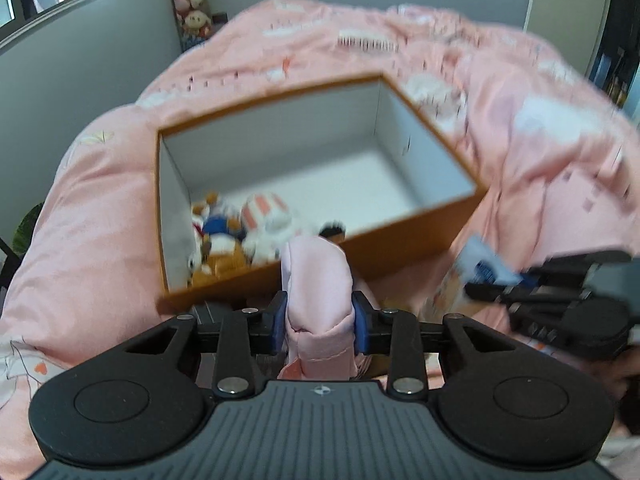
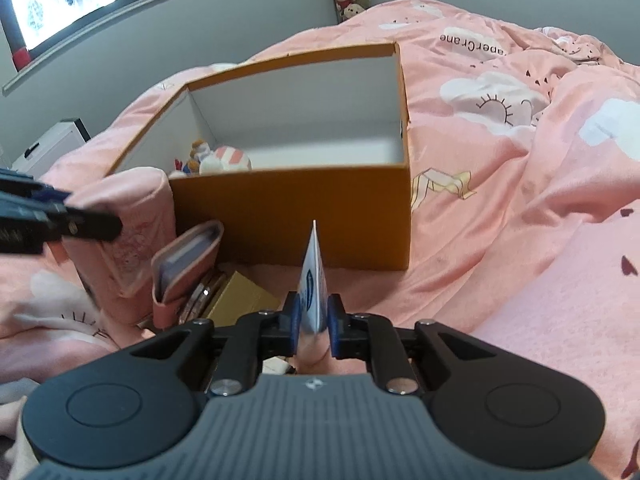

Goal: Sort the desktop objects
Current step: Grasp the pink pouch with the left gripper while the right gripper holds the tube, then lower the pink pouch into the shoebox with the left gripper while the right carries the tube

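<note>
Left tongs (image 1: pixel 319 316): blue pads closed against a pale pink fabric pouch (image 1: pixel 318 288), which is held upright between them, just in front of the near wall of an open orange cardboard box with white interior (image 1: pixel 420 216). In the right wrist view the same left tongs (image 2: pixel 92 226) are seen from the side at the left edge, blurred, against the pink pouch (image 2: pixel 124 216), which stands just beside the box's (image 2: pixel 296 216) left near corner.

Right tongs (image 2: pixel 314 316): closed on a thin white-and-blue packet (image 2: pixel 314 280), held edge-on and pointing up toward the box's near wall. In the left wrist view the right tongs (image 1: pixel 492 290) appear at the right, motion-blurred, with the packet (image 1: pixel 484 264) seen broadside.

The box rests on a bed covered by a pink quilt printed with clouds and suns (image 2: pixel 520 160). A cluster of small plush toys (image 1: pixel 240 236) lies in the box's near-left corner; the rest of the floor is bare. From the right wrist only the tops of the toys (image 2: pixel 216 160) are seen over the wall.

Shown only in the right wrist view: a pink card wallet with its open edge showing (image 2: pixel 188 264) leaning just in front of the box, a tan cardboard piece (image 2: pixel 240 300) beside it, and a white cabinet (image 2: pixel 48 148) by the wall. A column of stuffed toys (image 1: pixel 190 0) stands in the far corner in both views.
</note>
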`<state>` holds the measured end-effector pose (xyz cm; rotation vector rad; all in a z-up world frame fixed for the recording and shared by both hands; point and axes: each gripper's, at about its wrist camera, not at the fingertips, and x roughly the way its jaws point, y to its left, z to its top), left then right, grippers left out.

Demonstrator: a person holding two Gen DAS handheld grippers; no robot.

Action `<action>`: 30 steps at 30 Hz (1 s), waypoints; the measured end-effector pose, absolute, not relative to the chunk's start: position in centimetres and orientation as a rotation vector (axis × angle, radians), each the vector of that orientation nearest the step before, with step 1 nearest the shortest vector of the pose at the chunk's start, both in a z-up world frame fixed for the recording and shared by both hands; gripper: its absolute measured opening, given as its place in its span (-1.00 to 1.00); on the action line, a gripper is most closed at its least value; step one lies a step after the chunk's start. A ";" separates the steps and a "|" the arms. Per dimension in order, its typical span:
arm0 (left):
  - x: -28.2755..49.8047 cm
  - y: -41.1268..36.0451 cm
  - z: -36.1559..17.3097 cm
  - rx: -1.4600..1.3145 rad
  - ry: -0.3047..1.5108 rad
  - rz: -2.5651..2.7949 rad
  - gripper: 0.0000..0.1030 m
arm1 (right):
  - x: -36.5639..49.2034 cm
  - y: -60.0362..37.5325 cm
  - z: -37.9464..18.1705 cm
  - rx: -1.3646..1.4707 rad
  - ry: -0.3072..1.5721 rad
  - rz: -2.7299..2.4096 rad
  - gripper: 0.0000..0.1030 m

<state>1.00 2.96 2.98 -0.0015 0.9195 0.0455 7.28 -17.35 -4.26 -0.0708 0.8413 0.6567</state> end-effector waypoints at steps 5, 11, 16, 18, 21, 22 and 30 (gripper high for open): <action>0.7 3.3 5.7 -0.033 0.844 0.023 -0.29 | 7.1 -17.8 -3.0 -0.048 0.804 0.656 -0.72; 0.9 3.5 7.6 -0.068 0.793 -0.012 -0.29 | 7.5 -18.3 -1.4 -0.002 0.770 0.671 -0.72; 1.3 3.3 8.8 -0.079 0.752 -0.038 -0.30 | 7.9 -18.7 0.5 0.010 0.717 0.689 -0.72; 1.5 3.3 9.3 -0.082 0.735 -0.055 -0.30 | 8.2 -18.7 1.4 0.018 0.694 0.704 -0.72; 2.1 3.3 10.0 -0.086 0.717 -0.074 -0.30 | 8.5 -18.8 2.9 0.038 0.650 0.728 -0.72; 2.3 3.4 10.2 -0.084 0.710 -0.074 -0.30 | 8.7 -18.9 3.4 0.047 0.632 0.731 -0.72; 4.5 3.9 10.8 -0.076 0.676 -0.042 -0.30 | 9.4 -18.6 6.4 0.160 0.451 0.656 -0.73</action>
